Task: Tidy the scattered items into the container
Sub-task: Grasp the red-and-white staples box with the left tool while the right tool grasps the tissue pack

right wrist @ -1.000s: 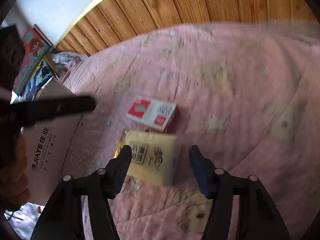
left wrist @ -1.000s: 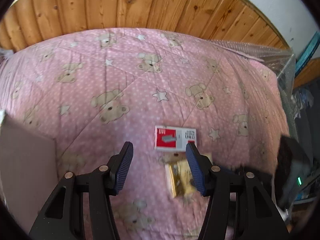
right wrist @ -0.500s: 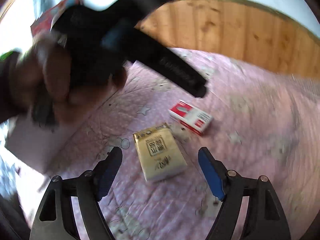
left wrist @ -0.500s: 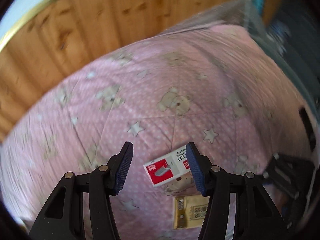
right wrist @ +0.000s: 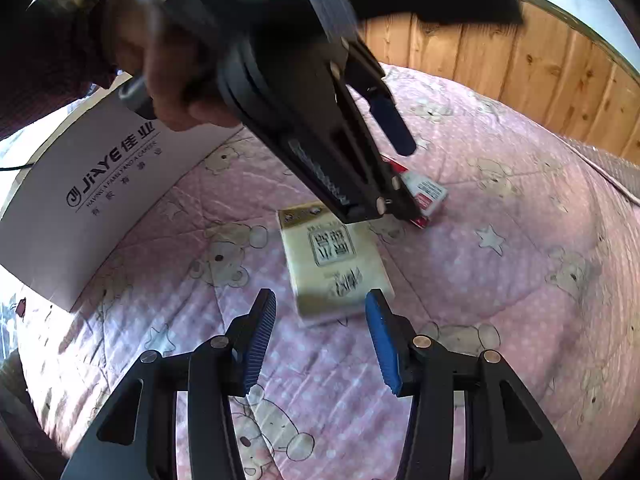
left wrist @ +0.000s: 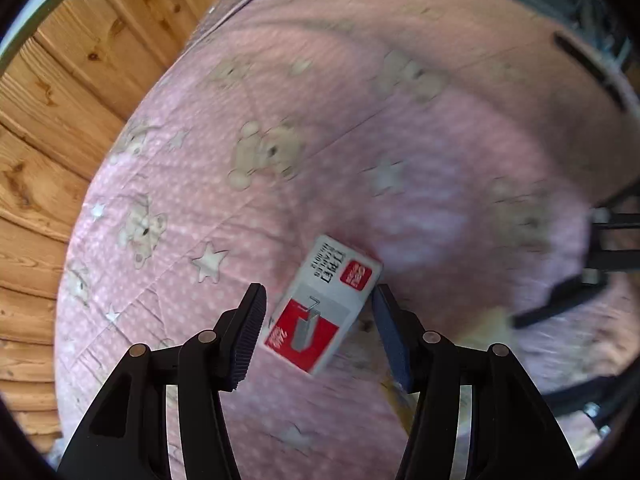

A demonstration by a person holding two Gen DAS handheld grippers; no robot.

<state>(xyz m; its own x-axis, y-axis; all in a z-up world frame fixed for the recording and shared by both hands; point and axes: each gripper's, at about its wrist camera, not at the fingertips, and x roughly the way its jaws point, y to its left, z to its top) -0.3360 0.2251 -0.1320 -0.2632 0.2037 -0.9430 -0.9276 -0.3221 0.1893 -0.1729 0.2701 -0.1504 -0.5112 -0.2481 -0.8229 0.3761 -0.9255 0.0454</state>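
Note:
A white and red staple box (left wrist: 320,312) lies on the pink teddy-bear bedspread (left wrist: 240,208). My left gripper (left wrist: 317,300) points down over it with the box between its fingers; the jaws are opening and the pads do not press on it. A yellow packet (right wrist: 336,260) lies beside the staple box (right wrist: 426,194). My right gripper (right wrist: 320,298) has the packet's near end just between its fingertips; its jaws are closing without touching it. A white cardboard box (right wrist: 100,200) with printed lettering stands at the left.
A person's hand (right wrist: 172,60) holding the left gripper fills the upper part of the right wrist view. A wooden panel wall (left wrist: 60,120) borders the bed's far side. Dark furniture (left wrist: 592,40) stands past the bed's edge.
My left gripper rolled and came down until the staple box lay between its fingers. My right gripper neared the yellow packet; its jaws widened, then narrowed.

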